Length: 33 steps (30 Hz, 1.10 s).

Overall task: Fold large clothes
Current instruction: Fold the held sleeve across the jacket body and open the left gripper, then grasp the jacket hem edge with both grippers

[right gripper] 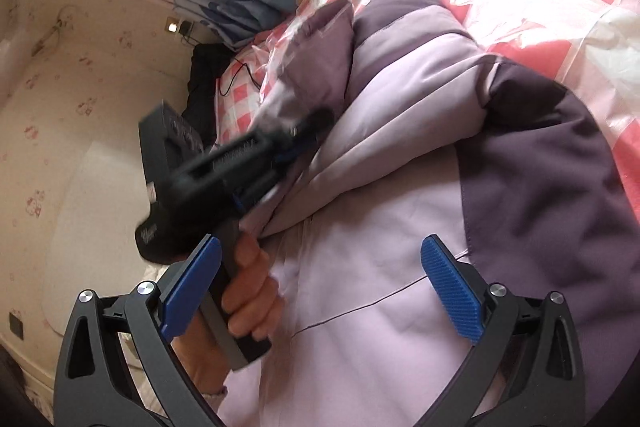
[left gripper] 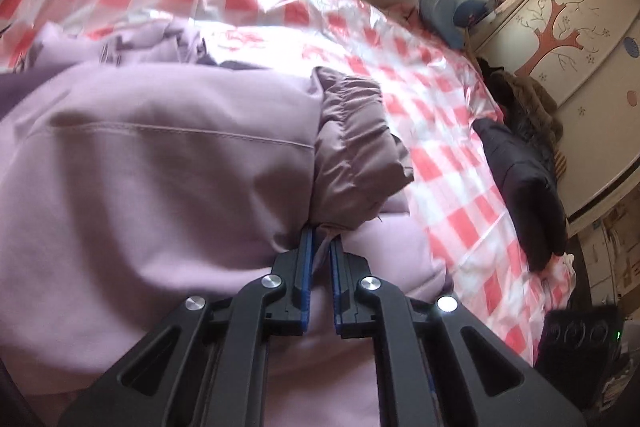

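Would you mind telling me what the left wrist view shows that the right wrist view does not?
Only the left wrist view shows the painted tree wardrobe and the left gripper shut on a fold of the lilac jacket. Only the right wrist view shows the open right gripper and the person's hand. Both show the jacket and the checked cover.

I see the padded lilac jacket with dark purple panels (left gripper: 160, 167) lying on the bed's red-and-white checked plastic sheet (left gripper: 460, 163). My left gripper (left gripper: 322, 247) sits at its folded edge, beside the gathered cuff (left gripper: 356, 147). A black garment (left gripper: 532, 195) lies further right on the sheet.
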### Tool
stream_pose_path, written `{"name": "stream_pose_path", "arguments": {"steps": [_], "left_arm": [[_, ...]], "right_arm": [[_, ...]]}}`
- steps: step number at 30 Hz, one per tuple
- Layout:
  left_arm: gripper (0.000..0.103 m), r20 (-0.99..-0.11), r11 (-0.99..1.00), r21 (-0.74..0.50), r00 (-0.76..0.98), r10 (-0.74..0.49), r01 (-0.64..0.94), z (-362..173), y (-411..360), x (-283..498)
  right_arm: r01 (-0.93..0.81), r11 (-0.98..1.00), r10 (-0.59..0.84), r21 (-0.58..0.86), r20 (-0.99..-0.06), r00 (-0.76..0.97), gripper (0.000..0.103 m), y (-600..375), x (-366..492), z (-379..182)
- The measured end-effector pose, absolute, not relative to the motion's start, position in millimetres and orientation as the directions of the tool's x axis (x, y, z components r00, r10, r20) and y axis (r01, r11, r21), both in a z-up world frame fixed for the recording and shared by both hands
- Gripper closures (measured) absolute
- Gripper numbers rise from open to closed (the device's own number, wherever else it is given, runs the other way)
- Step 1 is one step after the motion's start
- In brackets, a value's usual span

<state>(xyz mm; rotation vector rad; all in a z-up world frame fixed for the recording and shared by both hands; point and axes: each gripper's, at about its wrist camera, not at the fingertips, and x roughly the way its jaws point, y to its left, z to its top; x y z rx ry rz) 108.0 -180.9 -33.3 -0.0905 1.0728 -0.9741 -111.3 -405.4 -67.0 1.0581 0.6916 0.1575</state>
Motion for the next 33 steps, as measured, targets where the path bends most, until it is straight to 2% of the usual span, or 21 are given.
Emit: {"name": "stream_pose_path", "arguments": {"steps": [4,7,8,9,10,11,13,16,18,22,25,29,30,31,32,33], "left_arm": [[0.093,-0.698,0.579,-0.551,0.050,-0.715,0.601,-26.8,-152.9,99.4],[0.091,-0.714,0.572,-0.531,0.035,-0.700,0.626,-22.0,-134.6,86.6],[0.089,-0.725,0.575,-0.522,0.028,-0.688,0.630,-21.9,-132.0,84.4],[0.083,-0.744,0.583,-0.509,0.017,-0.668,0.633,-21.5,-128.2,81.0],[0.046,-0.759,0.590,-0.500,0.008,-0.651,0.633,-21.1,-124.6,77.7],[0.020,-0.771,0.609,-0.482,0.024,-0.636,0.630,-18.1,-119.6,74.4],[0.017,-0.744,0.619,-0.453,0.110,-0.659,0.641,-2.6,-97.9,62.7],[0.016,-0.711,0.606,-0.477,0.125,-0.692,0.637,11.7,-66.3,56.3],[0.014,-0.689,0.636,-0.475,0.194,-0.699,0.608,23.3,-33.9,58.0],[0.008,-0.656,0.700,-0.480,0.314,-0.686,0.528,36.0,23.7,75.4],[0.007,-0.633,0.740,-0.504,0.392,-0.667,0.446,39.6,63.0,90.2],[0.008,-0.620,0.765,-0.537,0.450,-0.643,0.354,31.0,96.8,105.4],[0.008,-0.620,0.769,-0.543,0.456,-0.638,0.338,27.7,99.1,107.3],[0.007,-0.625,0.775,-0.549,0.461,-0.630,0.314,22.4,103.1,110.7],[0.008,-0.630,0.779,-0.553,0.464,-0.623,0.296,17.8,105.7,113.5],[0.008,-0.633,0.780,-0.563,0.464,-0.619,0.273,12.5,107.7,116.6]], "right_arm": [[0.200,0.467,0.431,0.861,-0.420,0.799,0.006,-417.1,-115.3,-69.4],[0.205,0.442,0.432,0.873,-0.408,0.804,0.006,-422.3,-114.8,-73.7],[0.207,0.439,0.435,0.874,-0.408,0.803,0.006,-422.9,-112.9,-75.1],[0.209,0.436,0.439,0.875,-0.409,0.800,0.006,-422.4,-111.2,-76.9],[0.203,0.435,0.445,0.877,-0.405,0.798,0.006,-422.6,-109.2,-78.8],[0.194,0.435,0.456,0.880,-0.400,0.795,0.006,-421.4,-106.0,-80.0],[0.176,0.414,0.473,0.893,-0.377,0.796,0.006,-421.9,-99.3,-82.4],[0.160,0.389,0.492,0.907,-0.352,0.796,0.006,-421.2,-93.7,-82.3],[0.164,0.434,0.462,0.886,-0.376,0.803,0.006,-423.2,-90.8,-74.6],[0.139,0.447,0.399,0.883,-0.337,0.853,0.006,-437.0,-88.0,-55.9],[0.168,0.496,0.391,0.852,-0.392,0.833,0.006,-442.0,-58.3,-48.5],[0.190,0.602,0.434,0.776,-0.518,0.737,0.006,-429.9,-2.9,-51.8],[0.189,0.622,0.438,0.760,-0.538,0.720,0.017,-425.0,6.8,-52.1],[0.186,0.622,0.447,0.761,-0.540,0.714,0.038,-421.8,11.6,-52.9],[0.191,0.629,0.445,0.754,-0.550,0.707,0.048,-419.5,16.7,-51.6],[0.182,0.636,0.438,0.750,-0.545,0.715,0.071,-419.5,20.5,-45.6]]}}
